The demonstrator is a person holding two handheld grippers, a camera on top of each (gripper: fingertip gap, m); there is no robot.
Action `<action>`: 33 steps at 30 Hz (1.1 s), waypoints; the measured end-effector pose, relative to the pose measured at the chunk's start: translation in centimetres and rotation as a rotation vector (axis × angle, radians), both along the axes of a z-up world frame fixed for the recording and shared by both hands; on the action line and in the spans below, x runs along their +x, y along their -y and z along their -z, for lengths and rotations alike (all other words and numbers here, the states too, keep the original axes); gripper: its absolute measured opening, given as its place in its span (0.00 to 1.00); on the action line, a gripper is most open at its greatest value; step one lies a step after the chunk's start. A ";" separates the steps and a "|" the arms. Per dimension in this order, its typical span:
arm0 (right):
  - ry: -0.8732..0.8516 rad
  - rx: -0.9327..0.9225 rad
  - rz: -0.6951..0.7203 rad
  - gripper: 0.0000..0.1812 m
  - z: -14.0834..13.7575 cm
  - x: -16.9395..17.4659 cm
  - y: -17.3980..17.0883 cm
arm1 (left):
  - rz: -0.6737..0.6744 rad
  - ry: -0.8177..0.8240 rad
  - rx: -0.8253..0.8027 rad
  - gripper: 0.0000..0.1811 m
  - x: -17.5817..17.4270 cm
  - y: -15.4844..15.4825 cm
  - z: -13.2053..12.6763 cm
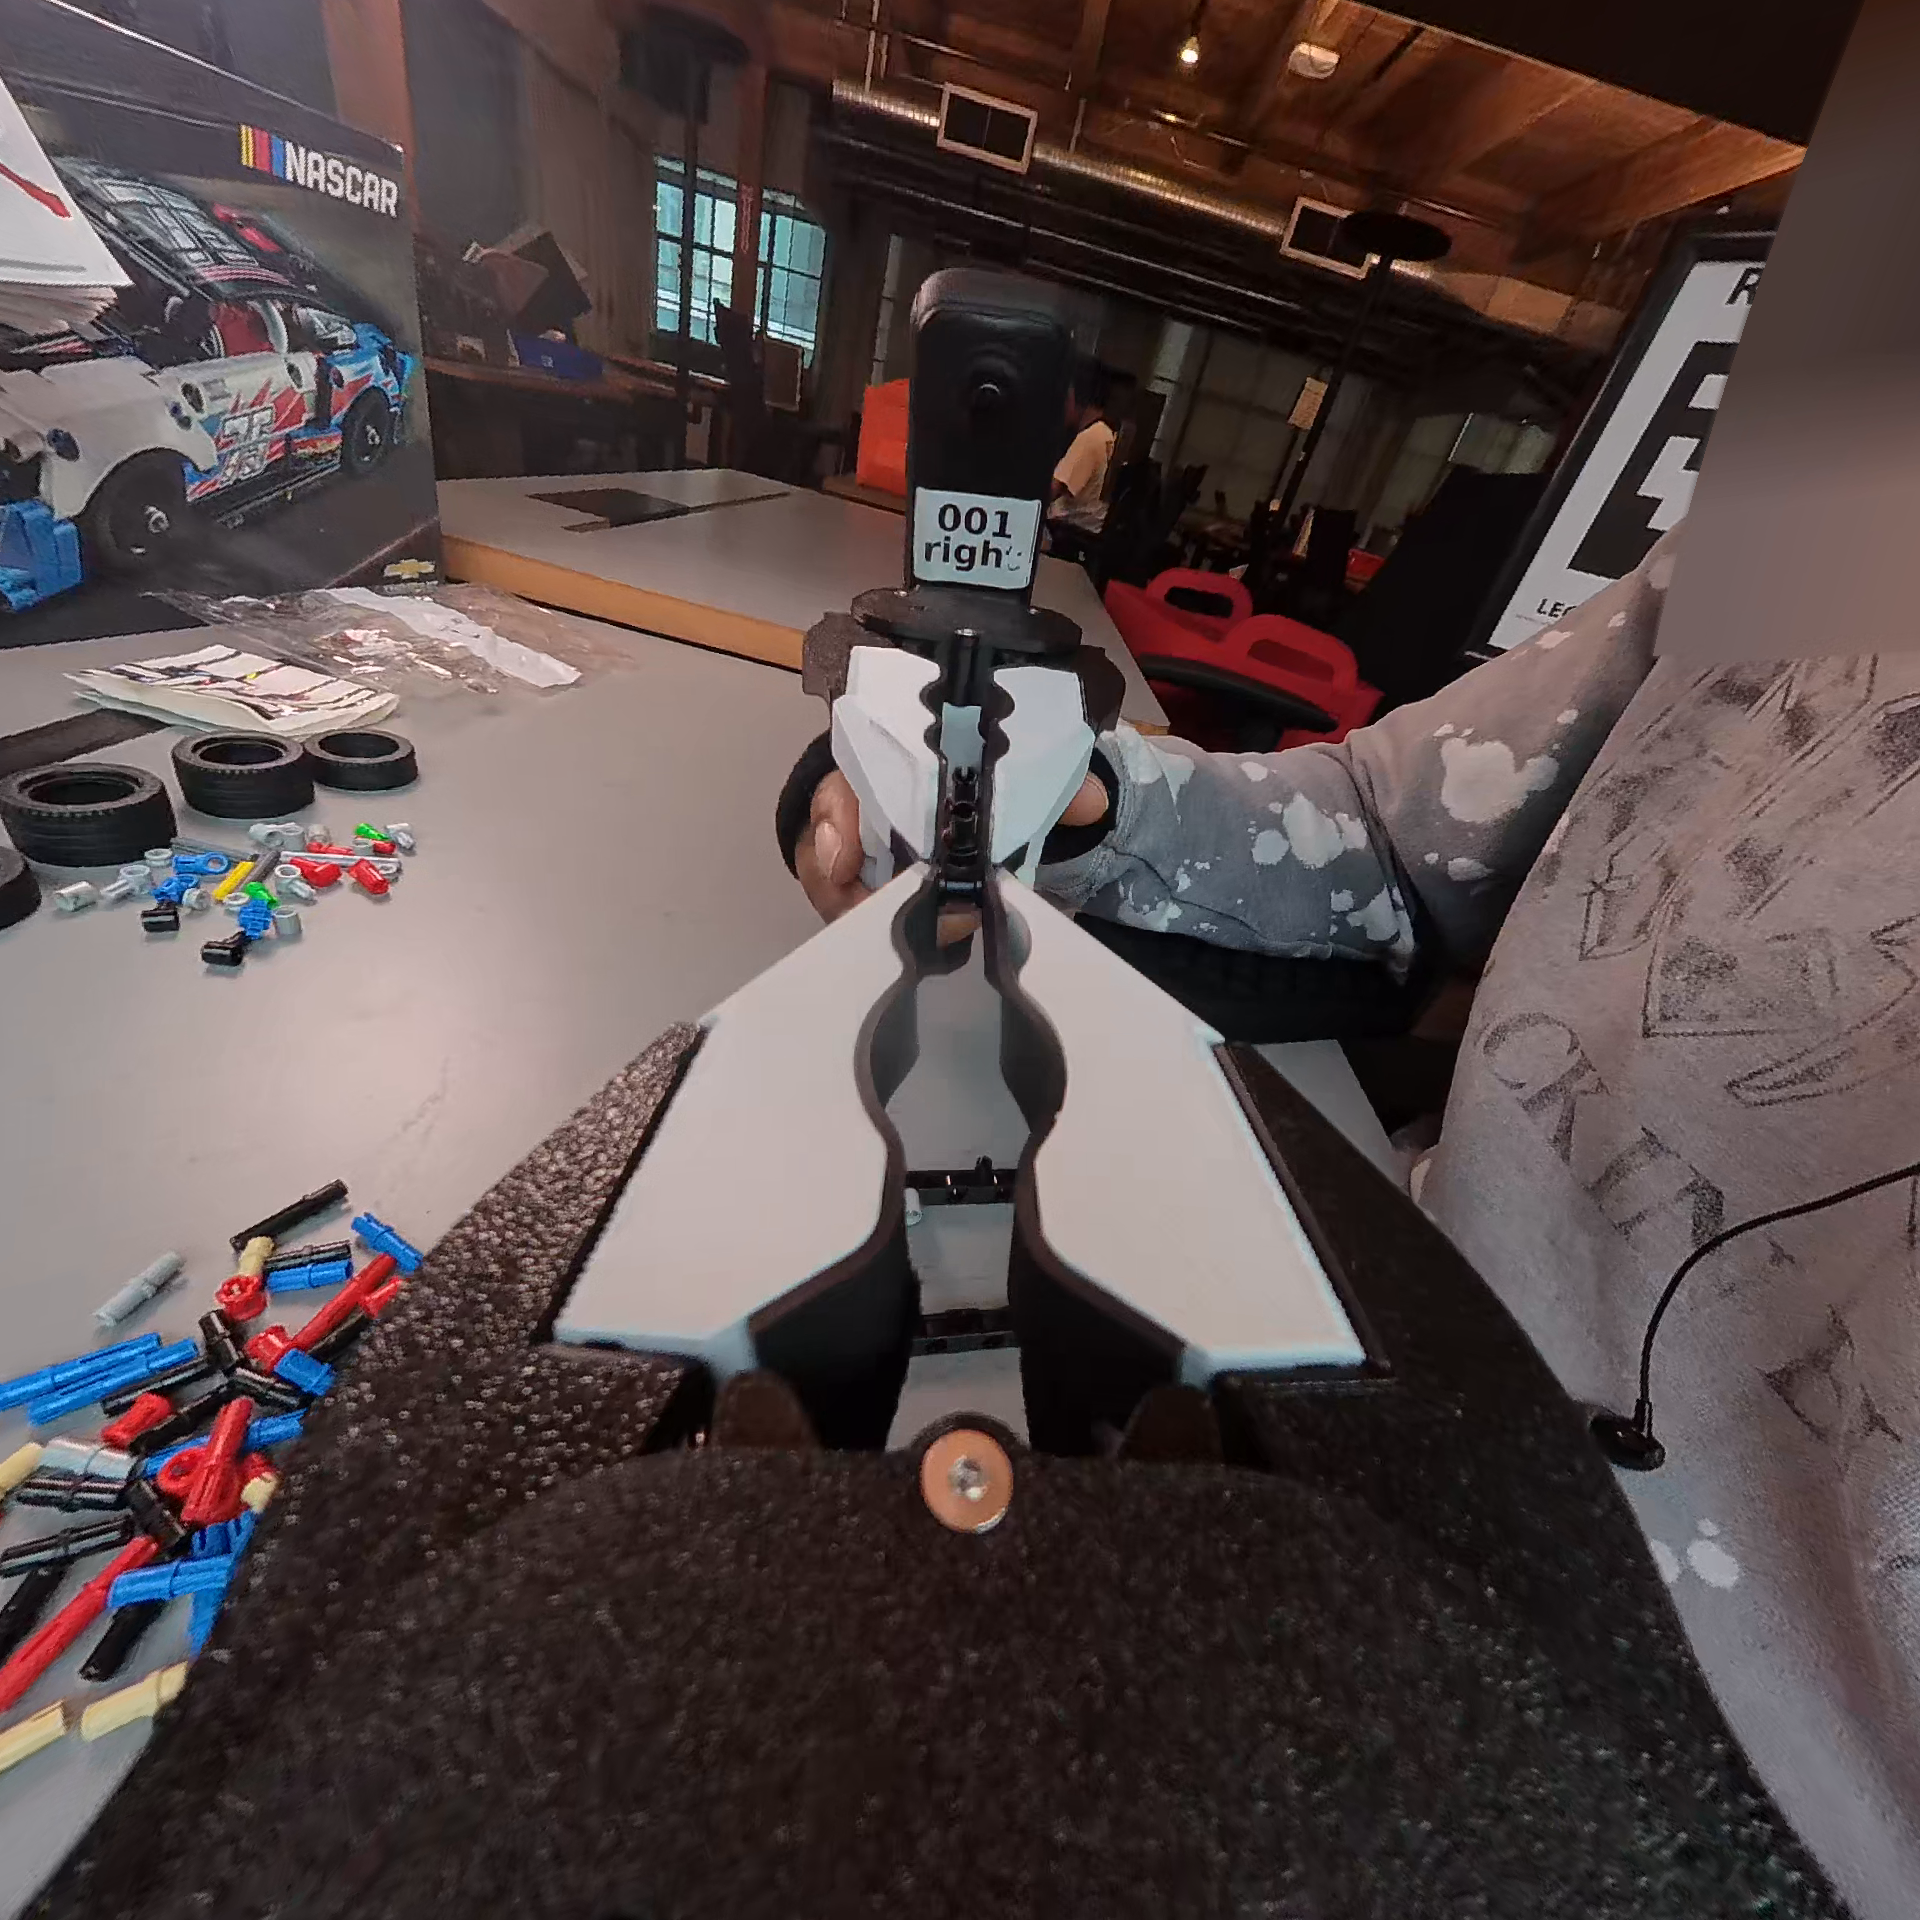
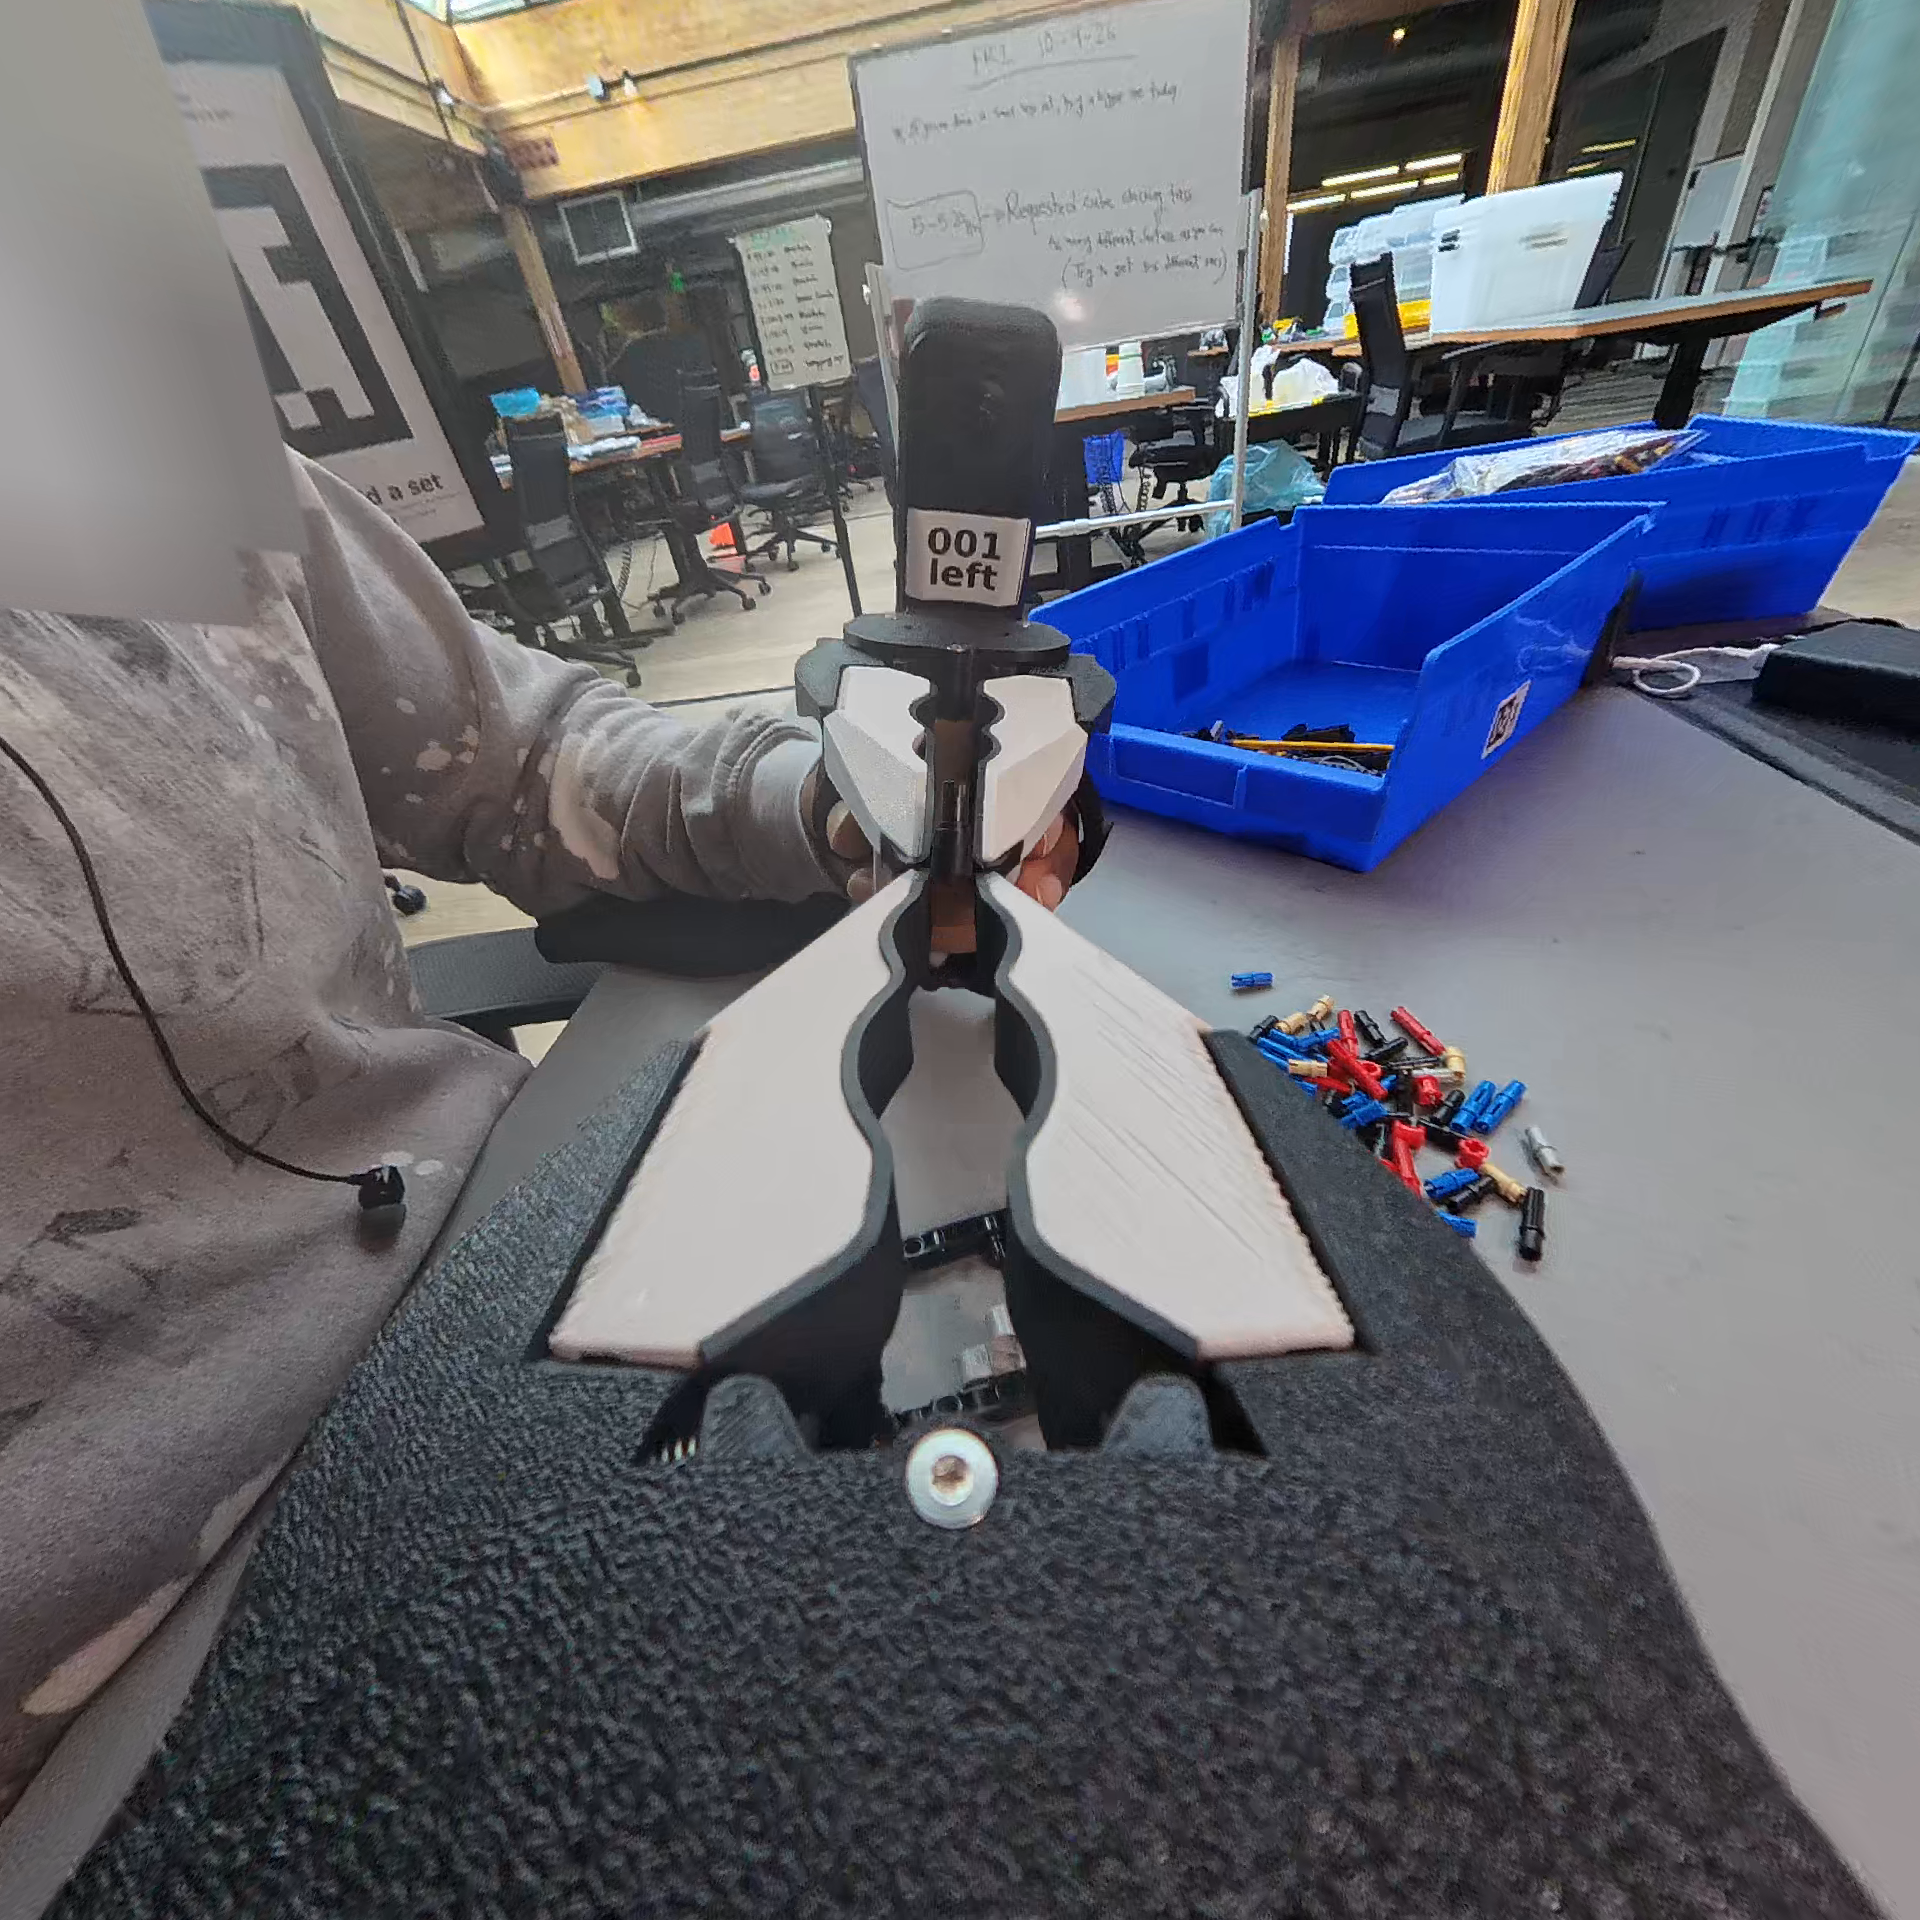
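Note:
My two grippers point at each other, tip to tip, above the grey table (image 1: pixel 540 987). My left gripper (image 1: pixel 956 891) is shut, and its tips pinch the near end of a slim black toy piece (image 1: pixel 961 800). My right gripper (image 1: pixel 961 836) faces it and is shut on the far end of the same piece. In the right wrist view my right gripper (image 2: pixel 951 885) meets the left gripper (image 2: pixel 951 836) with the black piece (image 2: pixel 951 805) between them. A black frame part (image 1: pixel 956 1184) lies on the table under the left fingers.
Loose blue, red and black pins (image 1: pixel 156 1455) lie at the left, with a smaller pile of parts (image 1: pixel 260 873), black tyres (image 1: pixel 239 774) and a car-picture box (image 1: pixel 208 364) behind. Blue bins (image 2: pixel 1351 675) stand at the right. A person's grey-sleeved torso (image 2: pixel 208 935) is close. My left and right fingertips are right by each other.

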State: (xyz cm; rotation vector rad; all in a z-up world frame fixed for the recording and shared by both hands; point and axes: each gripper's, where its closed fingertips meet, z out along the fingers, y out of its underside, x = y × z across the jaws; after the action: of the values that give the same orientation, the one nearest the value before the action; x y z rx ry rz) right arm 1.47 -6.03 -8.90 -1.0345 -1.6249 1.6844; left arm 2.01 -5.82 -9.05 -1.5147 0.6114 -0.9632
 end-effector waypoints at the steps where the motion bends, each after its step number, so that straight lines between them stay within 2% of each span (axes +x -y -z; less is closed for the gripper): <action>1: -0.016 -0.037 -0.014 0.07 -0.5 0.0 0.2 | -0.001 0.013 0.008 0.04 0.0 0.0 -0.2; 5: -0.057 -0.116 -0.007 0.04 -1.5 -0.2 0.2 | -0.011 0.058 0.057 0.04 -0.2 0.2 -1.2; 17: -0.152 -0.273 0.066 0.07 -3.2 -1.4 -0.2 | -0.083 0.114 0.120 0.04 -1.2 -0.1 -2.7; 26: -0.198 -0.227 0.077 0.03 -3.6 -1.3 0.2 | -0.055 0.143 0.104 0.04 -0.9 0.1 -2.9; 28: -0.159 -0.195 0.063 0.04 -3.3 -1.2 0.1 | -0.047 0.131 0.063 0.05 -0.9 -0.1 -2.5; 30: -0.117 -0.151 0.067 0.04 -2.9 -1.0 -0.4 | -0.048 0.119 0.021 0.12 -1.4 -0.3 -2.2; 33: -0.037 -0.006 0.076 0.04 -1.1 -0.8 -0.6 | -0.056 0.091 -0.008 0.10 -2.0 -0.3 -1.9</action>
State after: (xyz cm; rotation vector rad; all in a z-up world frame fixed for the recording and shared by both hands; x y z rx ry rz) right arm 0.70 -5.42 -7.77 -1.0485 -1.5385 1.6499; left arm 0.04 -5.49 -7.18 -1.4792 0.4985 -0.9872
